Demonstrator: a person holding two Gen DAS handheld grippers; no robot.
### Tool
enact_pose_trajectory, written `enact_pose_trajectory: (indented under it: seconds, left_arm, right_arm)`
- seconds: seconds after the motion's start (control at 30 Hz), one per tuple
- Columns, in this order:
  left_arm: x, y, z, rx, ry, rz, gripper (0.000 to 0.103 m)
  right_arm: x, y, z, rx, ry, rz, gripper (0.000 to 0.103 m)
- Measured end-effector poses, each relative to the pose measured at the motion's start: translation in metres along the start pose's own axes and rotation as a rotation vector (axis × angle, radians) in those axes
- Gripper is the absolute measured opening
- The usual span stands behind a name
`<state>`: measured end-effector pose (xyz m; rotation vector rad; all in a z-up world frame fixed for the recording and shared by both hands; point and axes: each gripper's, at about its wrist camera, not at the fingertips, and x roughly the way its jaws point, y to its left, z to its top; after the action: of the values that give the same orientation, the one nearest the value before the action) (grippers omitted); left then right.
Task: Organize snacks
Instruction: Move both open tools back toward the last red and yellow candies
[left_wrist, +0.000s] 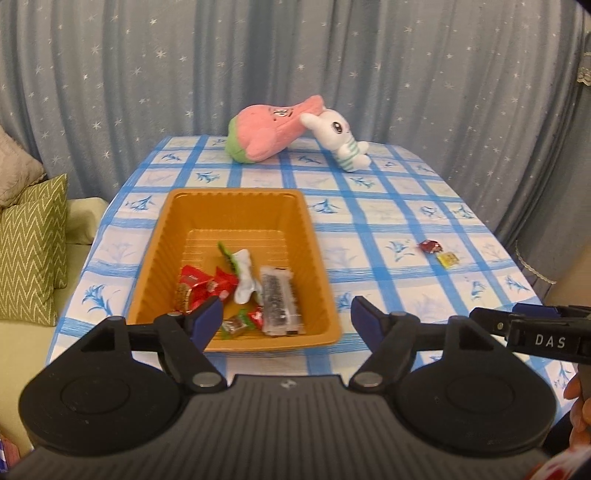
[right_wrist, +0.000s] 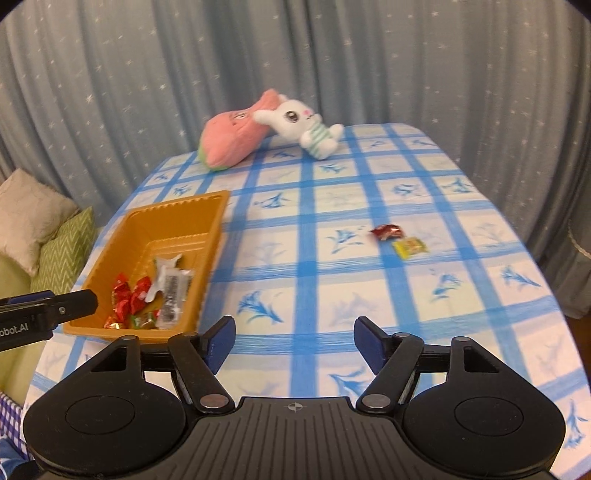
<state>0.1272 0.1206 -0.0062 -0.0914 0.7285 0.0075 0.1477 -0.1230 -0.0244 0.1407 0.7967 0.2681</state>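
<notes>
An orange tray (left_wrist: 151, 254) (right_wrist: 107, 254) sits on the checked tablecloth and holds several snacks: red wrappers (left_wrist: 199, 284), a white packet (left_wrist: 243, 273) and a clear dark bar (left_wrist: 279, 302). A red candy (left_wrist: 429, 246) (right_wrist: 386, 232) and a yellow candy (left_wrist: 448, 259) (right_wrist: 410, 247) lie on the cloth to the tray's right. My left gripper (left_wrist: 286, 317) is open and empty over the tray's near edge. My right gripper (right_wrist: 293, 341) is open and empty above the cloth, short of the two candies.
A pink plush (left_wrist: 269, 129) and a white bunny plush (left_wrist: 341, 138) lie at the table's far edge. Green and beige cushions (left_wrist: 29, 236) sit on a sofa at left. Blue star curtains hang behind.
</notes>
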Motion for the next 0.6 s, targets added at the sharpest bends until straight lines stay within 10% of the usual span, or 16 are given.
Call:
enact_pose_trajectory:
  seconds: [0.6]
  left_arm:
    - [0.007,-0.066,0.002,0.081,0.021,-0.058,0.081]
  right_arm:
    - [-0.038,-0.071,-0.004,0.123,-0.043,-0.073,0.077]
